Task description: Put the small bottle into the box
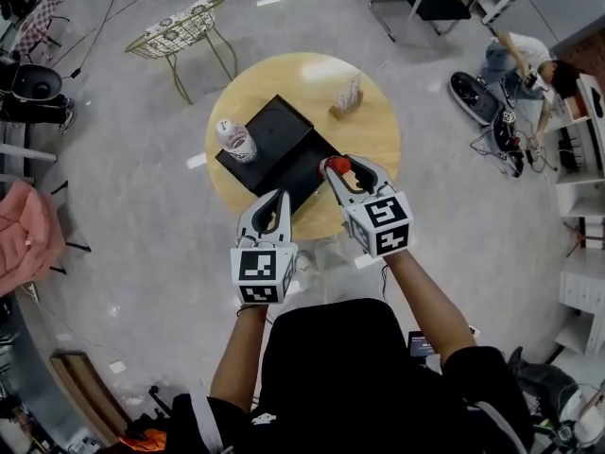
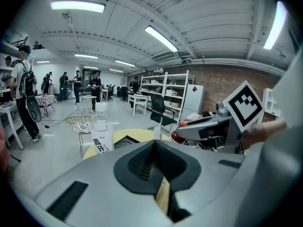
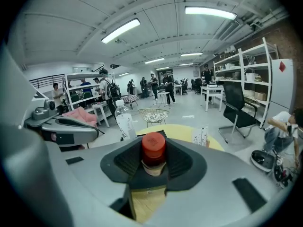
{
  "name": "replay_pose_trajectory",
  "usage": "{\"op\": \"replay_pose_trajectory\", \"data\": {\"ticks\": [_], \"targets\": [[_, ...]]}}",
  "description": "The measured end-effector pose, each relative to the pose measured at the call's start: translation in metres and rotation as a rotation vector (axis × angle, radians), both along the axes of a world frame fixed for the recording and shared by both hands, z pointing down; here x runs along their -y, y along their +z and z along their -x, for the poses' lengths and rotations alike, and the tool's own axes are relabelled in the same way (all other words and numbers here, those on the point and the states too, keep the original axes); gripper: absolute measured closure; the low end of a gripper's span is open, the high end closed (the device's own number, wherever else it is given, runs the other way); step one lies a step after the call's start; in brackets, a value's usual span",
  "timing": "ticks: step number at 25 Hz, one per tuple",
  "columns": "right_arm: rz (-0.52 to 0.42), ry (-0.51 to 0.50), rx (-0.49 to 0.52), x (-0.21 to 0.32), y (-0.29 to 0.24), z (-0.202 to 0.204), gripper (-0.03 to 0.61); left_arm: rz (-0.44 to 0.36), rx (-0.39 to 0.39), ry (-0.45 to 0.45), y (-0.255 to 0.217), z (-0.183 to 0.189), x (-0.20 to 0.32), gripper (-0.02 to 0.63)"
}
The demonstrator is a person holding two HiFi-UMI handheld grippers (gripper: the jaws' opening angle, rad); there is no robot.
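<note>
Over table [image 1: 378, 121]: right tongs [image 1: 340, 170] pinch small bottle [image 3: 154, 148] upright, cap up; left tongs [image 2: 154, 161] closed.

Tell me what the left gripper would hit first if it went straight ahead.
Probably the black box, just ahead of the left gripper; the water bottle stands left of that line. Height is unclear.

Clear from above over the middle of the box [image 1: 284, 149], mid-table. Blocked at its left corner by a tall water bottle [image 1: 236, 140]. Card stand [image 1: 347, 96] near the far edge of the table [image 1: 380, 135]; bare along the right edge.
</note>
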State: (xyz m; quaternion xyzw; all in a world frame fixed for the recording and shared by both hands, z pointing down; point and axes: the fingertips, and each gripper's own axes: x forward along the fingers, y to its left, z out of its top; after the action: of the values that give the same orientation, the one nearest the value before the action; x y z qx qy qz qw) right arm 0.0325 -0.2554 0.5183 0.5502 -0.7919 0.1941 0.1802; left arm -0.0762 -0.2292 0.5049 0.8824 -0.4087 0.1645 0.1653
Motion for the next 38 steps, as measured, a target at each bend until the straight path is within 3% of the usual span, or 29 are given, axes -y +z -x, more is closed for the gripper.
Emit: {"op": "replay_pose_trajectory", "data": {"ticks": [15,25,38], "targets": [[0.123,-0.08,-0.032,0.051,0.086,-0.012,0.441,0.132,0.024,-0.016,0.071,-0.034,0.048,0.601],[0.165,-0.143,-0.055,0.068,0.134,-0.007,0.44,0.158,0.054,-0.035,0.097,-0.039,0.076,0.601],[0.181,-0.177,-0.115,0.066,0.166,-0.003,0.44,0.198,0.046,-0.071,0.116,-0.035,0.075,0.601]]}}
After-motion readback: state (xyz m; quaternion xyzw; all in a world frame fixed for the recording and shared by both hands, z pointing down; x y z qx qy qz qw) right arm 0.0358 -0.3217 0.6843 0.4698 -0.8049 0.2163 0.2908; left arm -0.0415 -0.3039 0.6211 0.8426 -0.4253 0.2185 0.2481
